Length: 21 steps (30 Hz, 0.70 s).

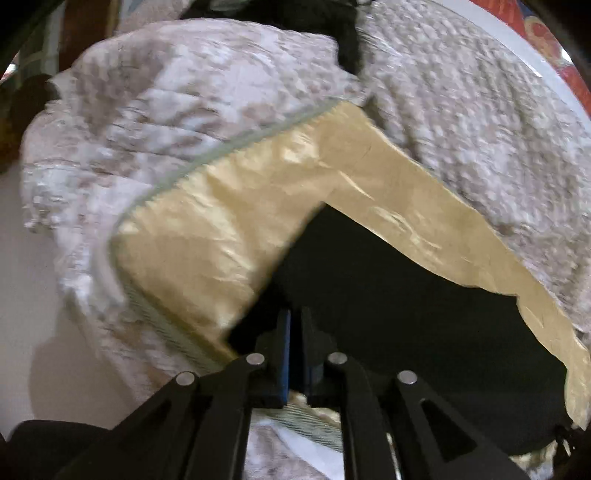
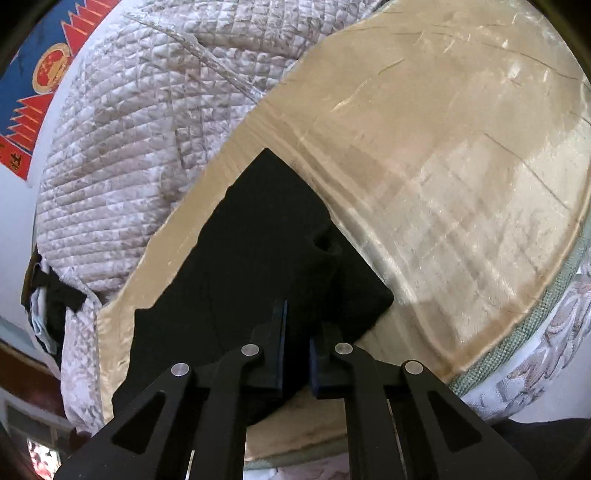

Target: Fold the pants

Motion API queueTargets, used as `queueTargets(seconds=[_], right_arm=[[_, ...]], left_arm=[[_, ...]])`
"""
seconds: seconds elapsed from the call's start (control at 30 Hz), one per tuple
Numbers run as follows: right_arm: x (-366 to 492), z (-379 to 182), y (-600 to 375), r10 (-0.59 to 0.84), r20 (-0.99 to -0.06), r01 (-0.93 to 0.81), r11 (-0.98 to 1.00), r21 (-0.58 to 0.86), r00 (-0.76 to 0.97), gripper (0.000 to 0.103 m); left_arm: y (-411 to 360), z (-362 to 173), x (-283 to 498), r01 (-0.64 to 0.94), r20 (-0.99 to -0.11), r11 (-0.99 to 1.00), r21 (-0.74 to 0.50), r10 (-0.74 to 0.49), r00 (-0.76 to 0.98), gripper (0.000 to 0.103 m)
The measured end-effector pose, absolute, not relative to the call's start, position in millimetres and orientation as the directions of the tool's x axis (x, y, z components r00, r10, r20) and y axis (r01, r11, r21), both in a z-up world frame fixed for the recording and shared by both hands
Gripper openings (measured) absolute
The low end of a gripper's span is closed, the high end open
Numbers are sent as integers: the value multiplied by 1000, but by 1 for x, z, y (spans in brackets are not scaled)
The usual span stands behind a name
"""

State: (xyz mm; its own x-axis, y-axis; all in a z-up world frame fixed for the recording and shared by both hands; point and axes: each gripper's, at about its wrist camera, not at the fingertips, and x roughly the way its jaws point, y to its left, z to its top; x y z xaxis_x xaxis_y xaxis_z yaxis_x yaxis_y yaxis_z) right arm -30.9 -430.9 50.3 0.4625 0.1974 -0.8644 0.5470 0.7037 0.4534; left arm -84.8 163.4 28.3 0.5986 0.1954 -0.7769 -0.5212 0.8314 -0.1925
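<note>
The black pants [image 1: 399, 291] lie spread on a tan mat [image 1: 207, 236] on the bed. In the left wrist view my left gripper [image 1: 294, 317] is shut on the near edge of the pants, its fingers pressed together on the black cloth. In the right wrist view the pants [image 2: 236, 266] form a dark folded shape on the tan mat [image 2: 443, 177]. My right gripper [image 2: 299, 325] has its fingers close together with black cloth bunched between them.
A quilted pale bedspread [image 1: 155, 110] surrounds the mat and also shows in the right wrist view [image 2: 122, 155]. A dark garment [image 1: 332, 26] lies at the far side. A wall with a red and blue poster [image 2: 37, 74] stands beyond the bed.
</note>
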Motion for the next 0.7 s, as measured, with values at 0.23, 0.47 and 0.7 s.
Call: queueTargets(seconds=[0.23, 0.47, 0.7], right_arm=[[-44, 85, -436, 7, -886, 588, 746, 313, 463, 22], [-30, 119, -397, -34, -831, 414, 878, 241, 556, 23], [-17, 93, -358, 140, -857, 255, 920, 298, 496, 23]], left_arm=[[185, 56, -107, -572, -735, 797, -194, 269, 623, 10], [137, 56, -94, -340, -713, 903, -262, 56, 699, 33], [178, 36, -82, -366, -763, 885, -286, 20, 646, 53]])
